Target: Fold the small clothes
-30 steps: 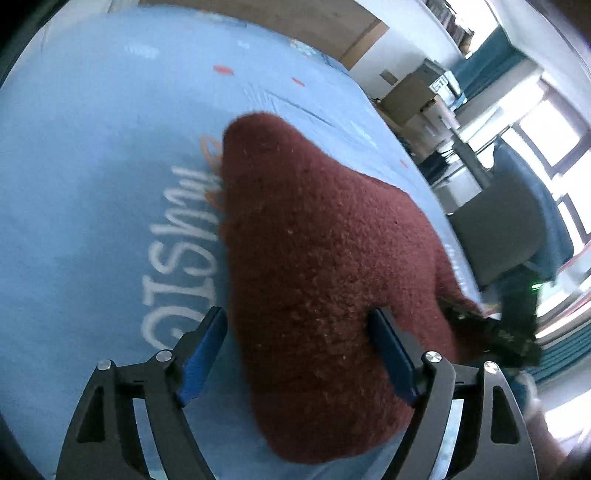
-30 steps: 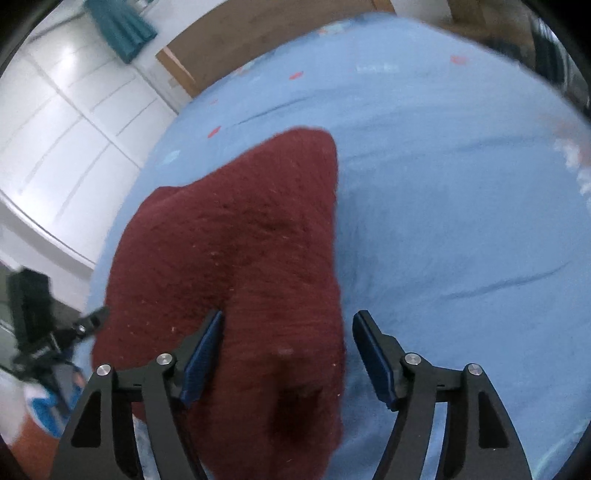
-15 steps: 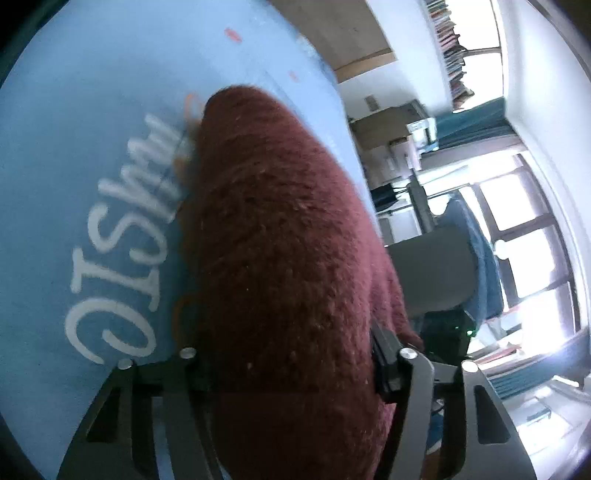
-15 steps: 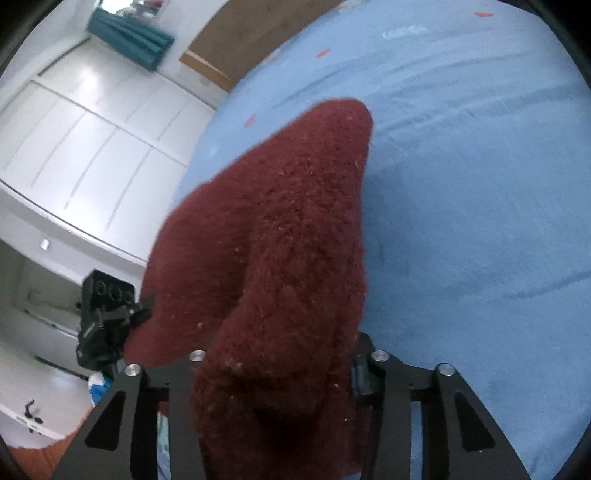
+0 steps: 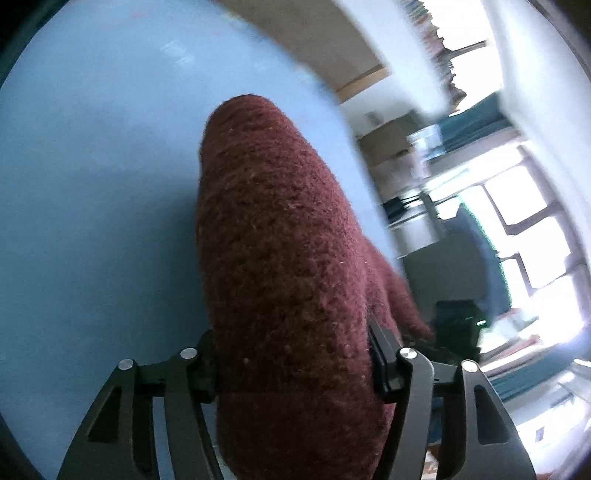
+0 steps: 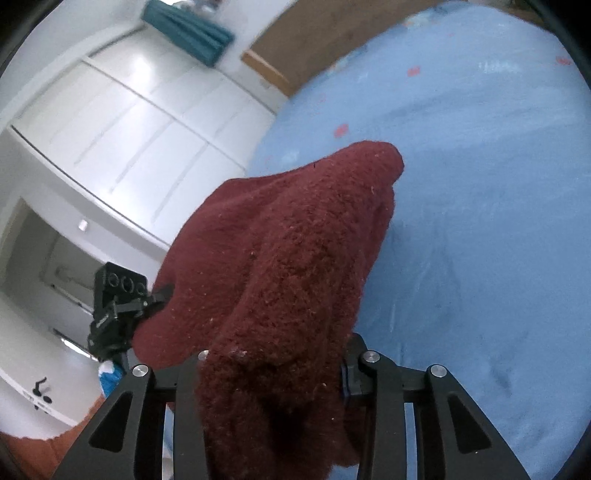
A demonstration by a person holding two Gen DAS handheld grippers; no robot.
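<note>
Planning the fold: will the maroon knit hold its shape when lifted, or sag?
The knit probably sags: it bulges and droops between the left gripper and right gripper. Its thick, fuzzy pile likely grips the pads rather than slipping. It looks fairly light, bunching loosely above the blue bedsheet.

a: pale blue bedspread (image 6: 480, 221) is seen underneath, dotted with small red marks (image 6: 340, 129).
b: noted. white panelled wardrobe doors (image 6: 122, 122) are seen left of it; a bright window (image 5: 532, 229) and a wooden headboard (image 5: 314, 33) are recorded too.
</note>
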